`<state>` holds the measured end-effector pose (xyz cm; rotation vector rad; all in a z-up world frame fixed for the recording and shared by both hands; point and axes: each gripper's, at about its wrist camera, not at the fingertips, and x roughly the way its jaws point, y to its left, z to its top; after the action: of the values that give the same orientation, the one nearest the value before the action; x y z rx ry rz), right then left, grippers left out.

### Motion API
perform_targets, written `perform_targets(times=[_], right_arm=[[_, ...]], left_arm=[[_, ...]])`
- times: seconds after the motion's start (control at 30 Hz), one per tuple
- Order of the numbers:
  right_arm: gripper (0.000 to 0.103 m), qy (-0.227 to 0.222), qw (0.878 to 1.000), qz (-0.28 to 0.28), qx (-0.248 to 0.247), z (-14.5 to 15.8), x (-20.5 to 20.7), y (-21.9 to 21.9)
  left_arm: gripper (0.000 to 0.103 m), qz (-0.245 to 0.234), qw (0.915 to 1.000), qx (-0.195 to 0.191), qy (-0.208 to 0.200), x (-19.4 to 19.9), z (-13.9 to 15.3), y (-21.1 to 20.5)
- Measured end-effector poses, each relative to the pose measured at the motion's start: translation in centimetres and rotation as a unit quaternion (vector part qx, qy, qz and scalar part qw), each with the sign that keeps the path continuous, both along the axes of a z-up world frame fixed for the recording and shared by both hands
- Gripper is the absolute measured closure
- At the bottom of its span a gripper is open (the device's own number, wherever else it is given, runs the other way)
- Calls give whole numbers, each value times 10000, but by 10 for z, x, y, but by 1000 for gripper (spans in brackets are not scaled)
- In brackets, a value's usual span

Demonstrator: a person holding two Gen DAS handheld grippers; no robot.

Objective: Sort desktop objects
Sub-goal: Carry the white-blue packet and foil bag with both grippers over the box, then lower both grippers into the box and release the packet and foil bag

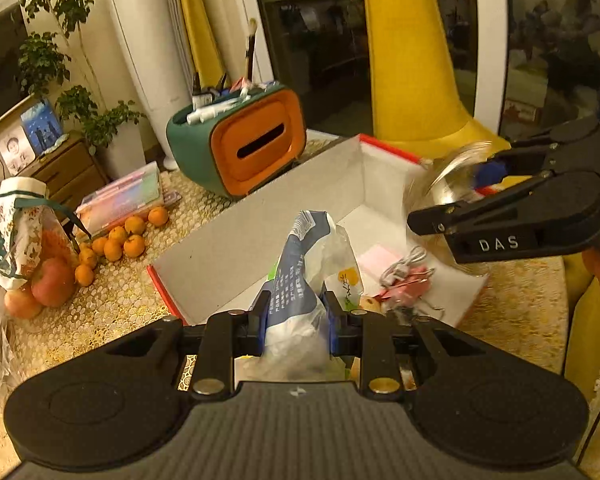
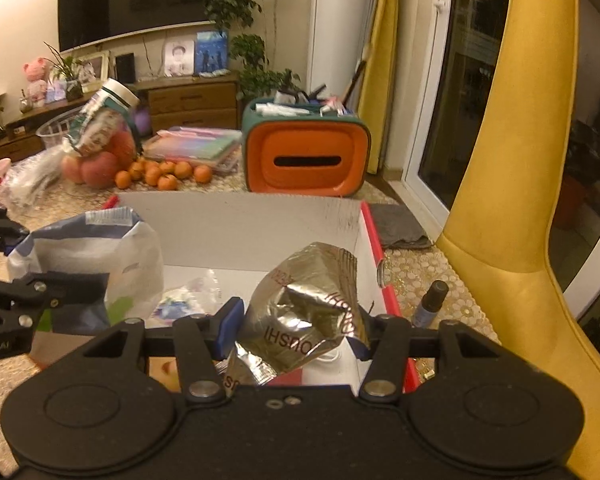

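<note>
My left gripper [image 1: 296, 320] is shut on a blue-and-white plastic bag [image 1: 304, 264], held over the near edge of a white cardboard box with red rims [image 1: 260, 216]. The same bag [image 2: 88, 248] shows at the left of the right wrist view, pinched by the left gripper's fingers [image 2: 72, 284]. My right gripper [image 2: 296, 326] is shut on a crumpled silver foil packet [image 2: 308, 308] above the box [image 2: 240, 224]. In the left wrist view the right gripper [image 1: 452, 204] comes in from the right with the blurred foil packet [image 1: 448, 184]. Inside the box lie a pink note, a white cable and pink clips [image 1: 404, 272].
A green-and-orange tissue holder [image 1: 244, 140] with pens stands behind the box. Small oranges [image 1: 116, 240], apples [image 1: 52, 280], a printed bag and a pencil case [image 1: 120, 200] fill the left of the lace-covered table. A small dark bottle [image 2: 430, 304] stands right of the box, beside a yellow chair [image 2: 516, 200].
</note>
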<state>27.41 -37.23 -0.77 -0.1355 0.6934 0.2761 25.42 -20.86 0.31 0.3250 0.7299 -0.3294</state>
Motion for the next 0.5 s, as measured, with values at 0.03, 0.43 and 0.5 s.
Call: perform_targets(times=[0.03, 0.43, 0.5], right_arm=[[51, 33, 10000, 8, 0, -2, 6, 2], [51, 354, 9994, 10, 43, -20, 45, 8], [51, 403, 9992, 13, 45, -23, 43, 6]], left_arm=[[78, 34, 10000, 31, 25, 4, -2, 1], [78, -116, 9995, 225, 213, 32, -25, -12], [78, -123, 9994, 196, 256, 35, -29, -14]])
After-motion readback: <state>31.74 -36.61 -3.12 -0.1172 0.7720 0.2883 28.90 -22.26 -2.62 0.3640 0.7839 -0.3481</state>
